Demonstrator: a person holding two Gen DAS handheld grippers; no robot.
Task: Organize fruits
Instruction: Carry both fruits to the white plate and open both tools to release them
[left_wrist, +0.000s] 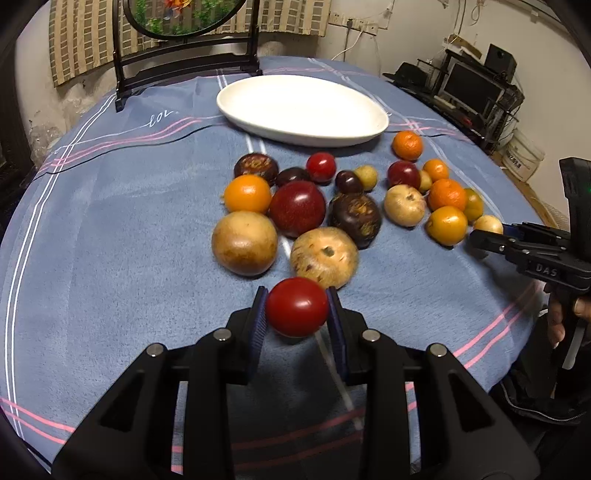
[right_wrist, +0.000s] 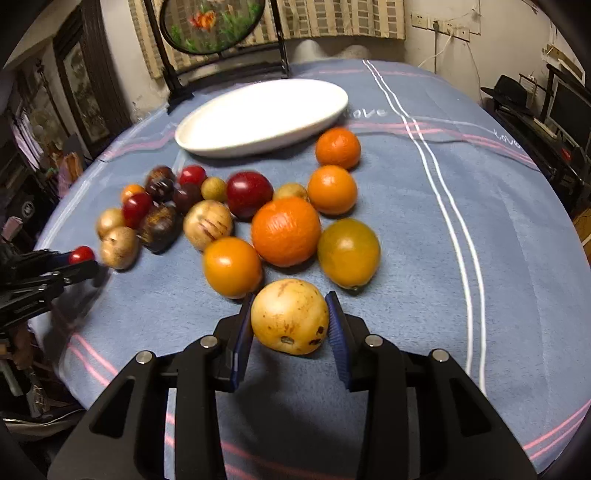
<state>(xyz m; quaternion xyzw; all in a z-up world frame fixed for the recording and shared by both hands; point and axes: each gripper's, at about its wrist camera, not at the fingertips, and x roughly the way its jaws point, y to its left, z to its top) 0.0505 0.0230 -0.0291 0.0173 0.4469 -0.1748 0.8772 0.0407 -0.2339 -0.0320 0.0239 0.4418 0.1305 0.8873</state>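
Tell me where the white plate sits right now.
The white plate sits empty at the far side of the blue tablecloth, just beyond the fruit cluster and in front of the dark-framed round screen.

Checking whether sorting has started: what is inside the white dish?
Nothing: the white dish shows a bare white inside in both views. Its near rim hides a thin strip of the floor. The fruits all lie on the cloth in front of it.

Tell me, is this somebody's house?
Probably a lived-in home: a round table under a blue striped fleece tablecloth, a dark wooden stand holding a round embroidered fish screen, and a cluttered black desk with a monitor.
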